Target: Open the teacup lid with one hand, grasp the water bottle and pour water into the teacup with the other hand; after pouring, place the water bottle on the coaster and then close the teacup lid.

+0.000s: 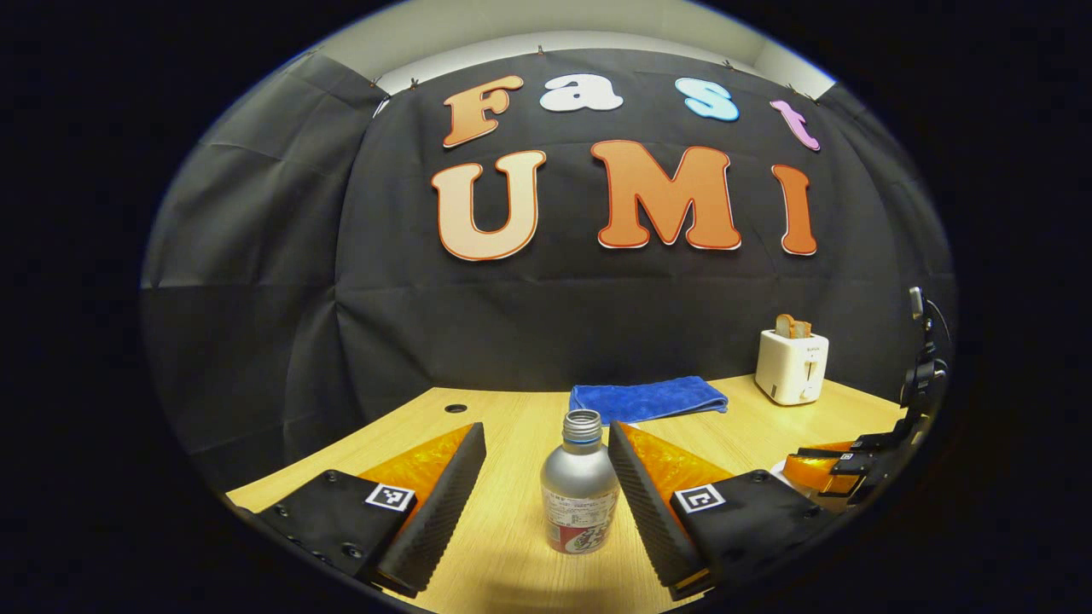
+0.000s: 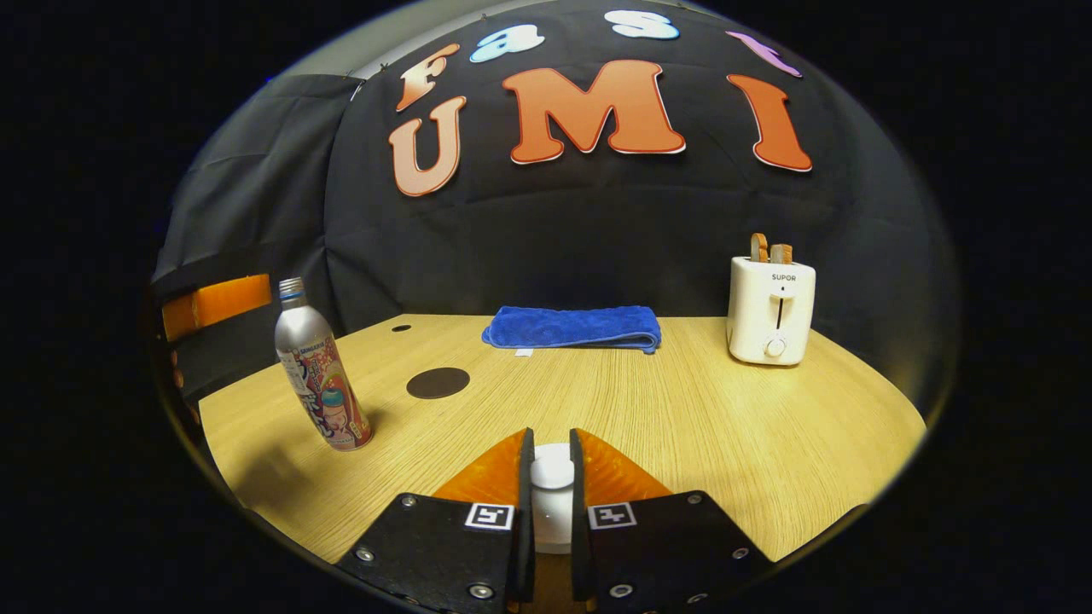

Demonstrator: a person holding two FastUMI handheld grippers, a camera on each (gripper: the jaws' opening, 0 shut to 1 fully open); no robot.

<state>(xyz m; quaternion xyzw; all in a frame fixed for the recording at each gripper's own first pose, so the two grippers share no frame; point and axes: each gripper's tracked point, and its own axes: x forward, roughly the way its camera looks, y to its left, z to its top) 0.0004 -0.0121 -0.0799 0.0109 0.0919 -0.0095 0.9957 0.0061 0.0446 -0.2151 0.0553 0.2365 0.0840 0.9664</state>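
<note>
Silver water bottle is seen uncapped and upright between the spread fingers of the left gripper, untouched, on the wooden table; a blue towel and toaster stand behind; in the right gripper view, the right gripper is clamped on the white teacup lid; the coaster lies beyond the bottle.

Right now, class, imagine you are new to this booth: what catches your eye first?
A silver bottle stands uncapped on the table, between the open fingers of the left claw. The right claw pinches a white lid knob. Farther back lie a blue towel, a white toaster and a dark round coaster.
</note>
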